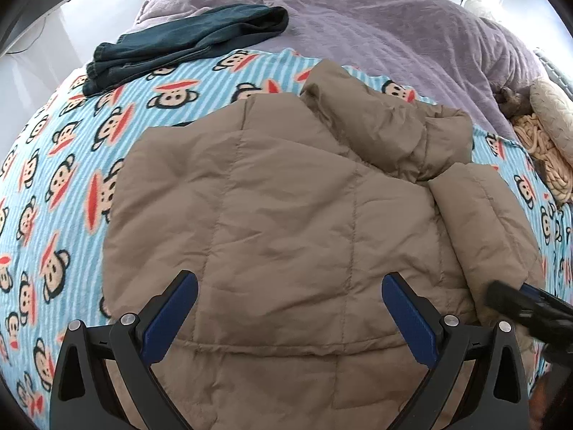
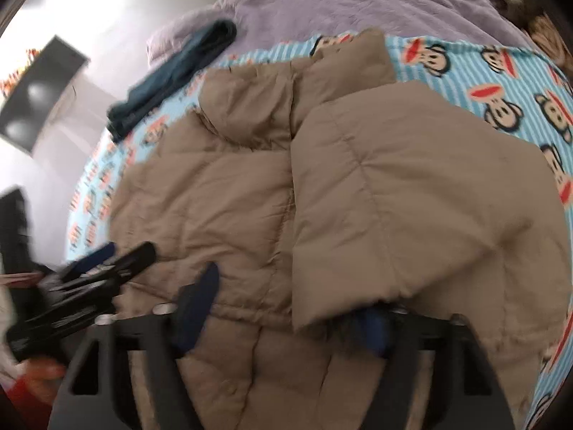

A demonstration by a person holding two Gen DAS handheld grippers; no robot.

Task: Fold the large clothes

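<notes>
Left wrist view first: the left claw (image 1: 290, 317) is spread wide with nothing between its 2 blue pads (image 1: 172, 319), hanging just over the hem end of the tan puffer jacket (image 1: 286, 197). The jacket lies flat on the monkey-print blanket (image 1: 53, 186), which covers the near part of the bed. Its hood (image 1: 386, 118) is bunched at the far end, and 1 sleeve (image 1: 483, 222) is folded in along the right side. Beyond the blanket there's a purple comforter (image 1: 394, 25), and a folded pair of dark jeans (image 1: 186, 43) sits at the far left, partly on the blanket and partly on the comforter, well apart from the jacket. The right claw (image 1: 515, 301) pokes in from the right edge, near the sleeve.

Right wrist view, pretty blurry: the right claw (image 2: 286, 308) looks spread apart too, its left finger (image 2: 197, 308) showing over the jacket (image 2: 215, 197) while the right one is mostly hidden under a folded-over flap of the jacket (image 2: 412, 197). I can't really tell if that flap is resting on the finger or pinched by anything. The left claw (image 2: 118, 254) shows at the left edge, next to the jacket's side. The jeans (image 2: 172, 75) are up at the far left, with the blanket (image 2: 483, 82) and comforter (image 2: 358, 0) behind.
</notes>
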